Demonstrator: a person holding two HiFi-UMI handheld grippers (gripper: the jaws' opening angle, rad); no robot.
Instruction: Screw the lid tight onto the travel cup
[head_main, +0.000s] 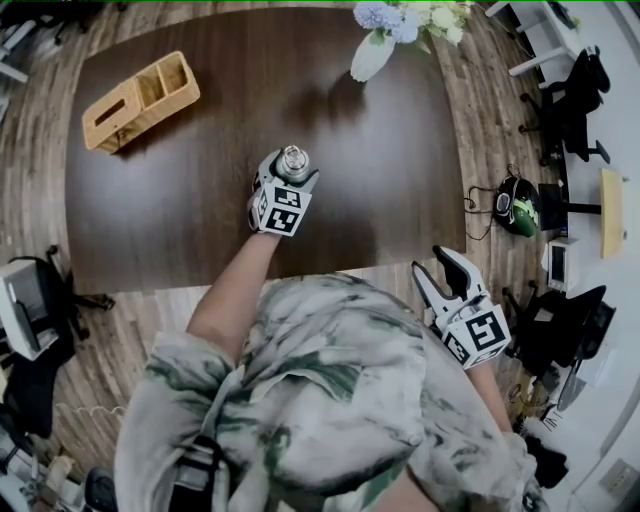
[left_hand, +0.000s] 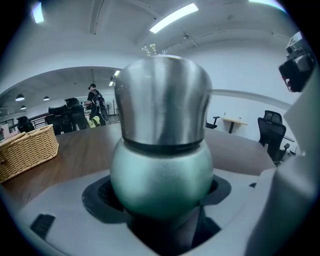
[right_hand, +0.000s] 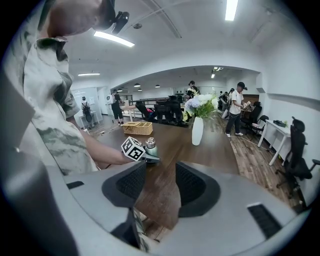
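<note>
Left hand-held gripper (head_main: 289, 186): clamping travel cup (left_hand: 161, 176) at desk's (head_main: 180, 215) near side; right hand-held gripper (right_hand: 156, 186): hanging open, empty, near right. Risking cup spinning inside that grip while twisting lid (left_hand: 163, 102).

Counted one table (head_main: 200, 210), one travel cup (left_hand: 161, 185) and one lid (left_hand: 162, 105). Counted one wicker basket (head_main: 140, 100) with two open compartments, one white vase (head_main: 372, 55) and one bunch of flowers (head_main: 400, 15). Tallied two grippers, the left gripper (head_main: 290, 172) and the right gripper (head_main: 438, 265), each with two jaws and one marker cube (head_main: 280, 210), so four jaws and two cubes in all. Saw one person (head_main: 320, 400) holding both. Made out more than two office chairs (head_main: 575, 100) and more than two other people (right_hand: 241, 107) far off, too small and scattered for a sure count.
</note>
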